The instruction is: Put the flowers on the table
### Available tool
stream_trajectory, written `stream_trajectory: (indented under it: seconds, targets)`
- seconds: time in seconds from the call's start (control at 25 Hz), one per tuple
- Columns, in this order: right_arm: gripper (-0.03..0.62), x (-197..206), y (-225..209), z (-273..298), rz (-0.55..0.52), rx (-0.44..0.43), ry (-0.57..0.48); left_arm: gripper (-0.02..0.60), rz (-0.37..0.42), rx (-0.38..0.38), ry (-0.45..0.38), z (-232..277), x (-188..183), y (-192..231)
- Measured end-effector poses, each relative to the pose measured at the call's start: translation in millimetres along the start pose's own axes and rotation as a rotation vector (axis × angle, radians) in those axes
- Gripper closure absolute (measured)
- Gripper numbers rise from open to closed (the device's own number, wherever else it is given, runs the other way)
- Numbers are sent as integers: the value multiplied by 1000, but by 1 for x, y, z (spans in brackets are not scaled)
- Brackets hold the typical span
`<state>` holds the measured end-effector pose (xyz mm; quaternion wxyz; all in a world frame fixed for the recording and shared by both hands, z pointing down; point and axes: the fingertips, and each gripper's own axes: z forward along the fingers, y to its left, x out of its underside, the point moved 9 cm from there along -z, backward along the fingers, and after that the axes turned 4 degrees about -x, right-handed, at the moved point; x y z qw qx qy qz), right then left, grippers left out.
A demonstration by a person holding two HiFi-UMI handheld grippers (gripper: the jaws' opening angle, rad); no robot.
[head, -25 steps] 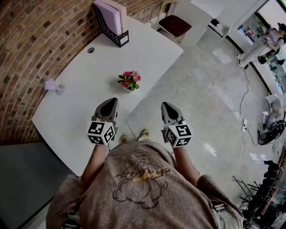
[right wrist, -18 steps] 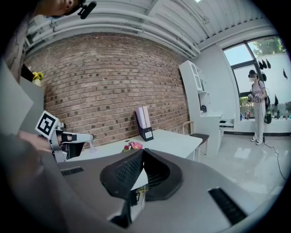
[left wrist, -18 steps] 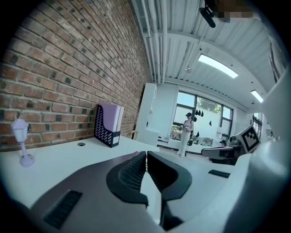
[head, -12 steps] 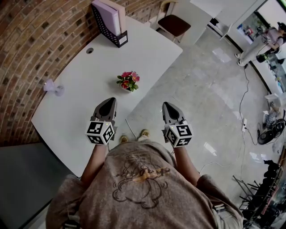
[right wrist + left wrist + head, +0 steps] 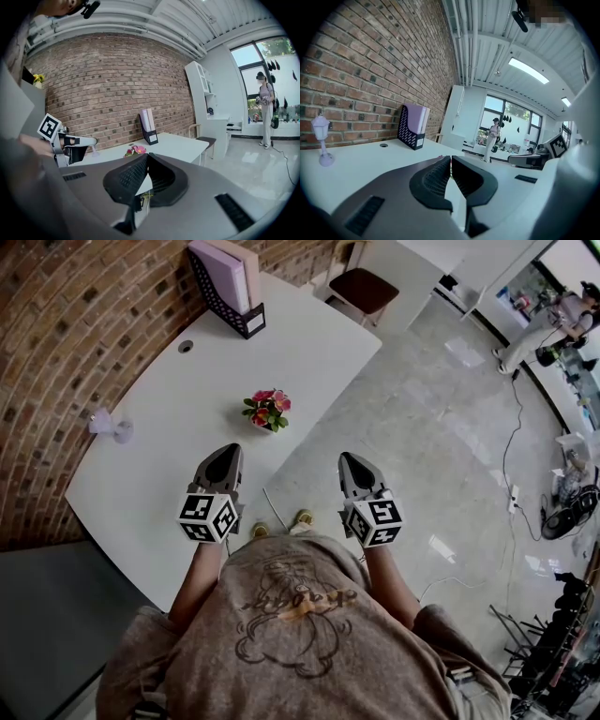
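Observation:
A small pot of pink and red flowers (image 5: pixel 266 410) stands on the white table (image 5: pixel 159 465), near its right edge. My left gripper (image 5: pixel 228 452) hovers over the table just short of the pot, shut and empty. In the left gripper view the jaw tips (image 5: pixel 450 159) meet and hide most of the flowers. My right gripper (image 5: pixel 348 459) is held over the floor beside the table's edge, also shut with nothing in it. In the right gripper view the flowers (image 5: pixel 136 150) show just above the closed tips (image 5: pixel 146 155), with the left gripper (image 5: pixel 70 147) at the left.
A purple file holder (image 5: pixel 230 287) stands at the table's far end by the brick wall (image 5: pixel 66 324). A small lilac lamp figure (image 5: pixel 108 425) sits at the table's left. A brown chair (image 5: pixel 361 289) is beyond the table. A person (image 5: pixel 553 320) stands far right, with cables on the floor.

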<state>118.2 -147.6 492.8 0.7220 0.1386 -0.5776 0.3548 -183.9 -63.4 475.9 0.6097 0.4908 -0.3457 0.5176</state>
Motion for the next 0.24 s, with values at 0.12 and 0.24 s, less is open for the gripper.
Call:
stream_trajectory:
  seconds: [0.12,0.24]
  targets:
    - [591,0,0,1,3,-1,-1,552,5,8,6,2,-1,0]
    - [591,-1,1,3,7,-3,-3,552,13,13,10,3,-3,0]
